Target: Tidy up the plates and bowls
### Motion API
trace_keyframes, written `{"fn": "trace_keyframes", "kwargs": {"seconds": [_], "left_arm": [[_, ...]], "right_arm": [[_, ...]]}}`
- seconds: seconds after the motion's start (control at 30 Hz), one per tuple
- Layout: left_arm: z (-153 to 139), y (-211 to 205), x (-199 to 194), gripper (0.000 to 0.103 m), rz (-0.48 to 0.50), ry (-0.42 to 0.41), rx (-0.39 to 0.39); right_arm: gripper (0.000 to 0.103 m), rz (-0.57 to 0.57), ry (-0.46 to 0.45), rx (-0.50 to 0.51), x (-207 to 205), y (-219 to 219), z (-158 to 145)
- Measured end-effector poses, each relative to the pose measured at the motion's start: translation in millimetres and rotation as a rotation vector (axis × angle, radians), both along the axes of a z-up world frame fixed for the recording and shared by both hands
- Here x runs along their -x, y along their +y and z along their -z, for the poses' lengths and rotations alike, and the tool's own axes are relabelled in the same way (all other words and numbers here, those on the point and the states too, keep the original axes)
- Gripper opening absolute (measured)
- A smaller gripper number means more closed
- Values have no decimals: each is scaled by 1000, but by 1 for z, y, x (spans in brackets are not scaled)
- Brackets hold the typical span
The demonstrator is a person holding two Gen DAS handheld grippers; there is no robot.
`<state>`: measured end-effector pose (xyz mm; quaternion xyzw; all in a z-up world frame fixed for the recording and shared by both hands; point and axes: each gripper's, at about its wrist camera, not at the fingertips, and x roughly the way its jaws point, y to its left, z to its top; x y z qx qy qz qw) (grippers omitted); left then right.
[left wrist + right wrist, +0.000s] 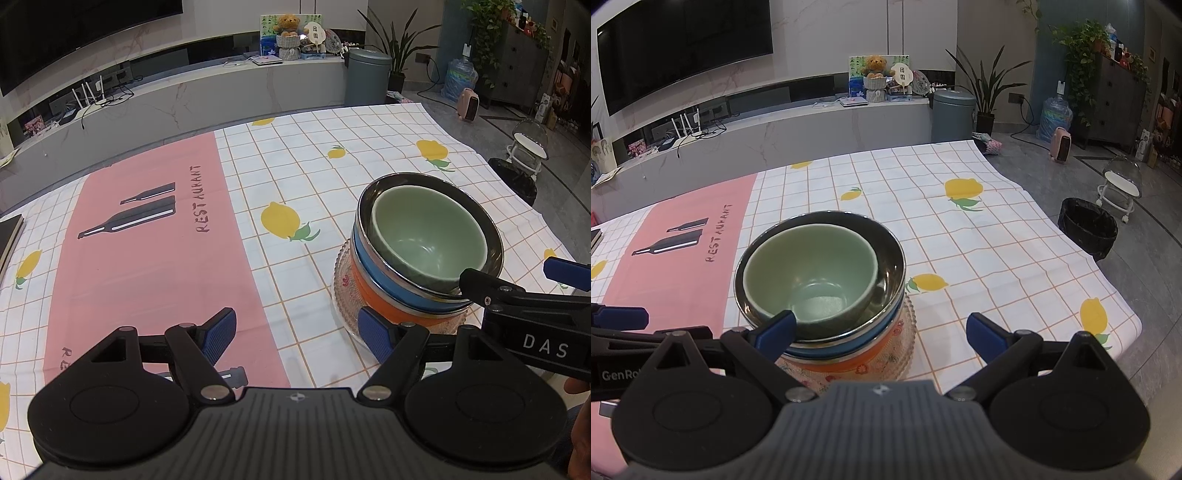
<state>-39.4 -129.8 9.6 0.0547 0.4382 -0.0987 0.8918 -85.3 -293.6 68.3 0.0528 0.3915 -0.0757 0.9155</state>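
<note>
A stack stands on the tablecloth: a green bowl [430,236] [812,273] nested in a steel bowl [484,225] [890,266], over a blue-rimmed bowl [391,275] [849,349], an orange bowl [380,302] [857,365] and a clear glass plate [341,280] [908,332]. My left gripper [297,334] is open and empty, just left of the stack, its right finger near the plate. My right gripper [881,334] is open, its left finger at the near rim of the bowls; it also shows in the left wrist view [513,277].
A pink placemat [155,258] [676,266] lies left of the stack on the lemon-print tablecloth [314,155] [960,236]. The table's right edge drops to the floor, where a black bin [1087,229] stands. A dark book [9,236] lies at the far left.
</note>
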Motion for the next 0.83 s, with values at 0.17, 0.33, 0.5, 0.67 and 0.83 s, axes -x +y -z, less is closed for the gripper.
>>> {"fn": "trace_keyframes", "kwargs": {"seconds": [0.17, 0.33, 0.5, 0.67, 0.83], "left_arm": [[0, 0, 0, 88, 1, -1, -5], [0, 0, 0, 88, 1, -1, -7], [0, 0, 0, 88, 1, 1, -7], [-1, -1, 1, 88, 3, -4, -11], [-1, -2, 2, 88, 14, -24, -28]], "right_arm": [[97, 0, 0, 0, 0, 0, 0], [97, 0, 0, 0, 0, 0, 0], [97, 0, 1, 0, 0, 0, -1], [97, 0, 1, 0, 0, 0, -1], [97, 3, 3, -2, -1, -1, 0]]}}
